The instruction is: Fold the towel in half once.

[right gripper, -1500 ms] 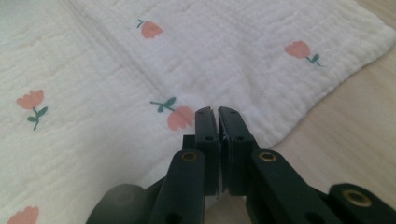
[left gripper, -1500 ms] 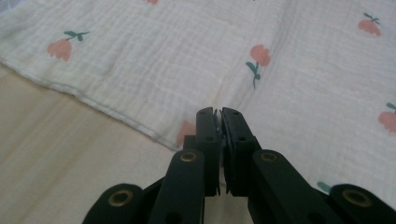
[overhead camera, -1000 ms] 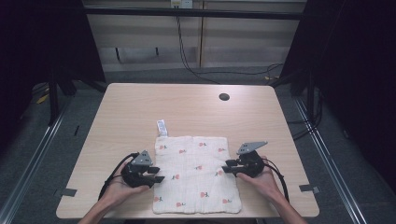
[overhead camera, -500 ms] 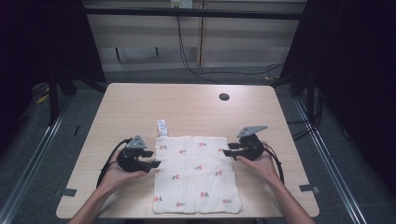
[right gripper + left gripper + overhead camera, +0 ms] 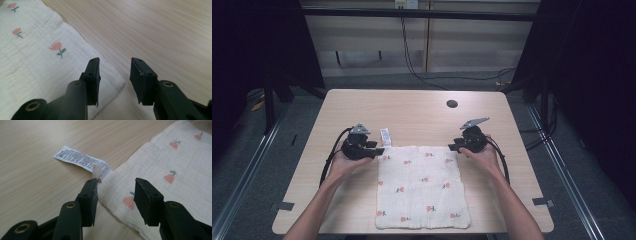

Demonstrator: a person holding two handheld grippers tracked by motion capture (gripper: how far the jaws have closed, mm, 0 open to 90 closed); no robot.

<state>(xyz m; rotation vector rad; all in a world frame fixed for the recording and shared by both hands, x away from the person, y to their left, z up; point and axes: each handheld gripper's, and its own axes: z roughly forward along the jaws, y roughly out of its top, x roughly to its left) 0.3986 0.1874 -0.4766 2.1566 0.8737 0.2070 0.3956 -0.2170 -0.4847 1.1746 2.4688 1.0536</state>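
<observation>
Cloth (image 5: 422, 186) lies flat on the tabletop (image 5: 412, 112) near you; from above, you've slid both claws up from its sides to its far corners. Your left claw (image 5: 116, 192) has just been closing, gaping over the corner by the label (image 5: 81, 160), nothing pinched. Your right claw (image 5: 113, 75) straddles its corner, half open, empty.

The cloth (image 5: 422, 187) is cream-white with a fine crinkled weave, scattered with small pink-orange flowers on dark green stems and leaves. Its care label (image 5: 82, 161) is white with dense black print. The table (image 5: 412, 112) is pale, light-brown wood grain, with one round black hole (image 5: 452, 104) near its far edge. The left gripper (image 5: 116, 195) and right gripper (image 5: 115, 75) are black, with brass-coloured rivets and grey top plates
</observation>
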